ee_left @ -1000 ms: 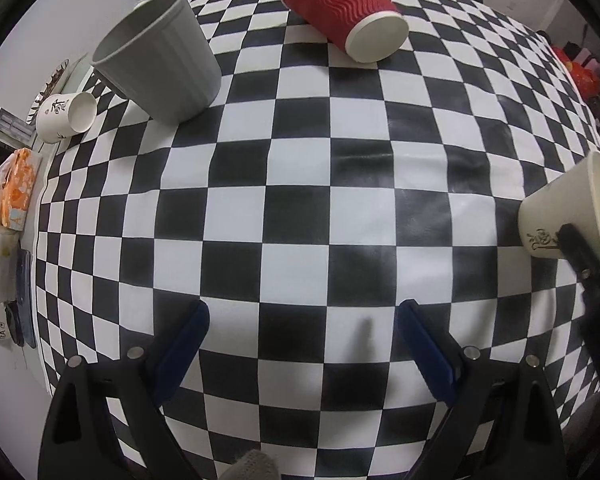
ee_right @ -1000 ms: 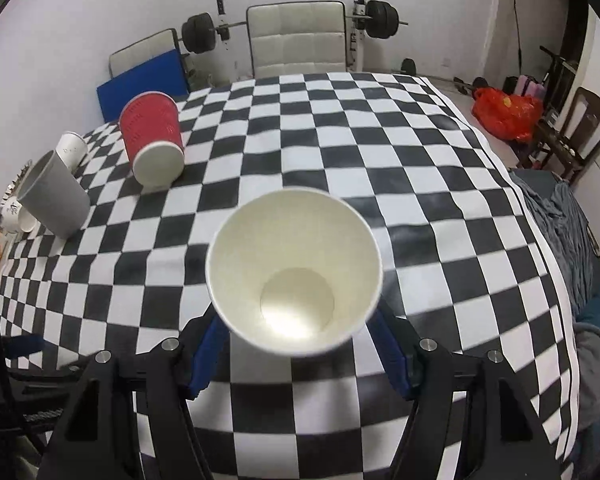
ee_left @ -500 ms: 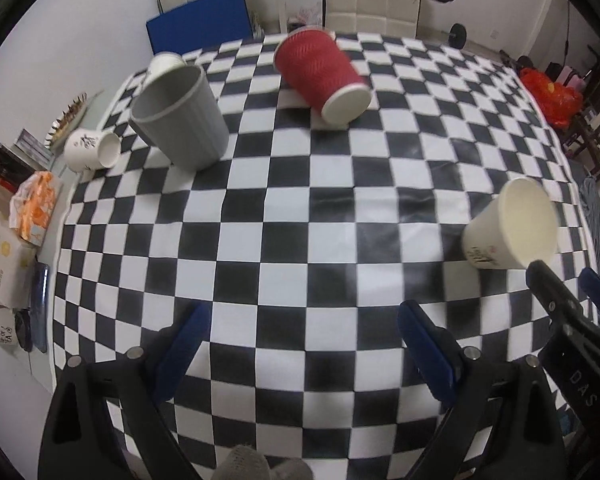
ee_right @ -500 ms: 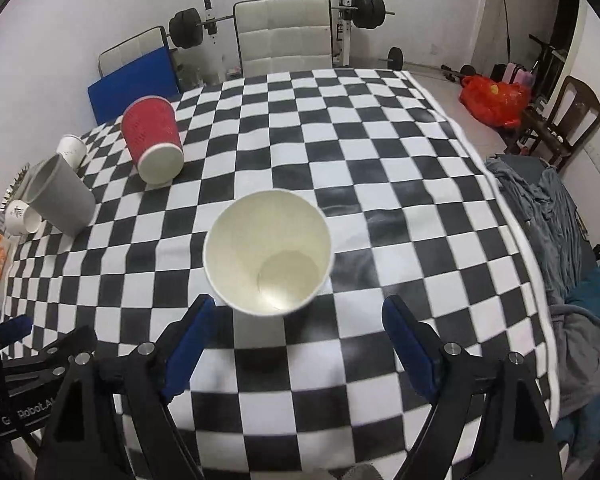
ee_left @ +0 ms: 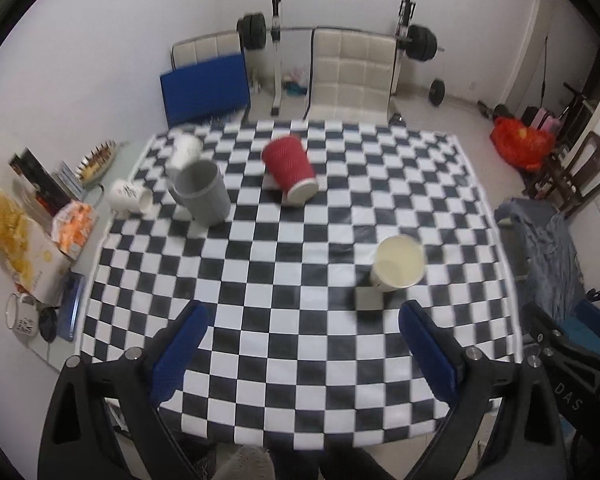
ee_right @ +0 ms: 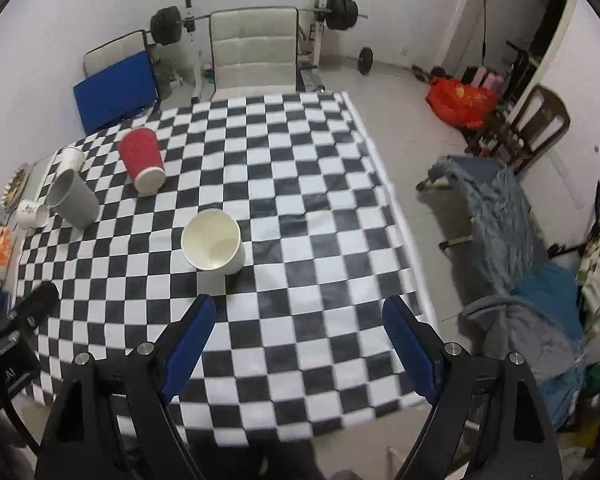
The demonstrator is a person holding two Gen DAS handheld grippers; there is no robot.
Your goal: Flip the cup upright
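Note:
A white paper cup (ee_left: 398,267) stands upright, mouth up, on the checkered table (ee_left: 300,320); it also shows in the right wrist view (ee_right: 213,240). My left gripper (ee_left: 306,344) is open and empty, high above the table's near edge. My right gripper (ee_right: 298,344) is open and empty, pulled back from the white cup and above the near edge. A red ribbed cup (ee_left: 290,168) lies on its side further back, also seen in the right wrist view (ee_right: 142,164).
A grey cup (ee_left: 202,192) lies tilted at the left, with small white cups (ee_left: 130,197) beside it. Snack packs and a box (ee_left: 28,240) sit on a side shelf at left. A chair (ee_left: 350,76) and barbell rack stand behind the table. A blanket-draped bench (ee_right: 496,216) is at right.
My right gripper opened and let go of the white cup, which now stands upright on the table. Both grippers pulled back and rose away from the table.

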